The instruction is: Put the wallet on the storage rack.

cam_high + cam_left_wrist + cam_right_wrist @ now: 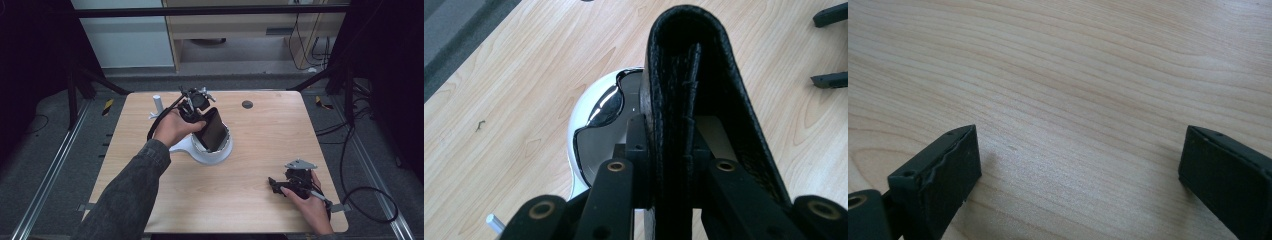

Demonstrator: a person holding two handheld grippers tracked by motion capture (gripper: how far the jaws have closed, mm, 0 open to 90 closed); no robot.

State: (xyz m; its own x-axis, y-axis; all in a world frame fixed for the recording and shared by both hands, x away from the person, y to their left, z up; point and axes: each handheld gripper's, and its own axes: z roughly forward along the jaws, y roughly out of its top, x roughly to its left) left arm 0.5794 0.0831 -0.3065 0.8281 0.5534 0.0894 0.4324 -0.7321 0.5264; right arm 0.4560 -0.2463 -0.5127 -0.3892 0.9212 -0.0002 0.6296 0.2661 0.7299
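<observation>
Over the white bowl-shaped stand (212, 150), my left gripper (199, 114) pinches a black leather wallet (694, 100) mid-fold, soft, light, slightly slippery; right gripper (280, 186) open, resting near-right.

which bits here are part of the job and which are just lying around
In the job:
- black leather wallet, clamped in the left gripper
- white bowl-shaped holder under it

Lying about:
- white post at the table's far left
- dark round disc
- right gripper, open, idle
</observation>
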